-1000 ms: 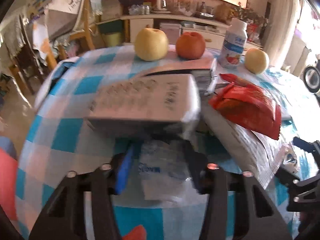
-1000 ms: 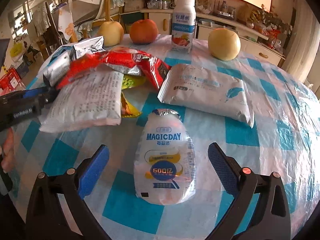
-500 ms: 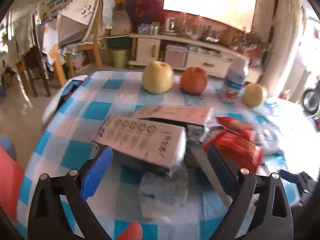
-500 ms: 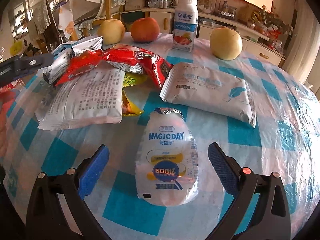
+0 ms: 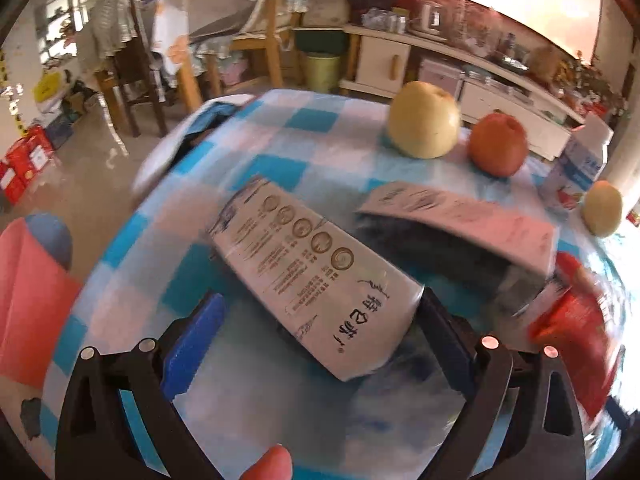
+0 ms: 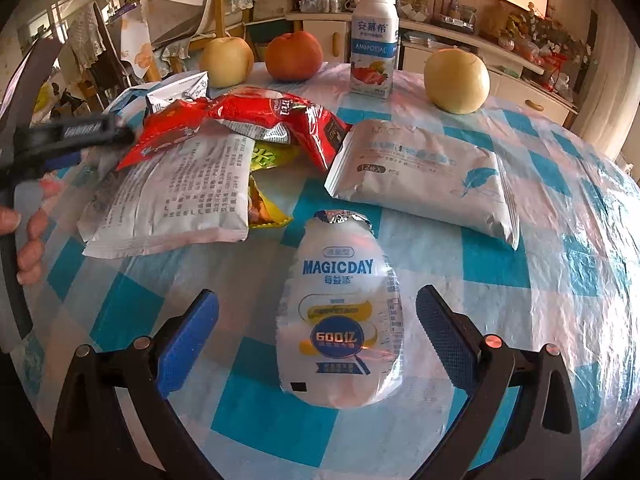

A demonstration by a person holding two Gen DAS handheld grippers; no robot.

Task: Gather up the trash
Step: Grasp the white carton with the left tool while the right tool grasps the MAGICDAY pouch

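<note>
My left gripper (image 5: 318, 340) stands open over the table's left side, nothing pressed between its pads. A flattened white carton (image 5: 316, 280) with a row of printed circles lies just ahead of the fingers, its near end between them. A second flattened carton (image 5: 460, 216) and a red wrapper (image 5: 572, 320) lie to its right. My right gripper (image 6: 314, 340) is open too. A white MAGICDAY pouch (image 6: 340, 320) lies flat between its fingers, clear of both pads. Beyond it lie a white printed wrapper (image 6: 172, 200), a red wrapper (image 6: 248, 120) and a yellow-green wrapper (image 6: 268, 160).
A wet-wipe pack (image 6: 420, 176) lies right of the pile. A yoghurt bottle (image 6: 374, 44), two yellow pears (image 6: 456, 76) (image 6: 226, 62) and a red apple (image 6: 294, 56) stand along the far edge. A hand (image 6: 28, 232) is at the left. Chairs (image 5: 132, 80) stand beyond the table.
The left gripper, narrowed on a clear plastic wrapper a second ago, opened wide, let it go, then rolled and shifted left. The right gripper and the pouch stayed put.
</note>
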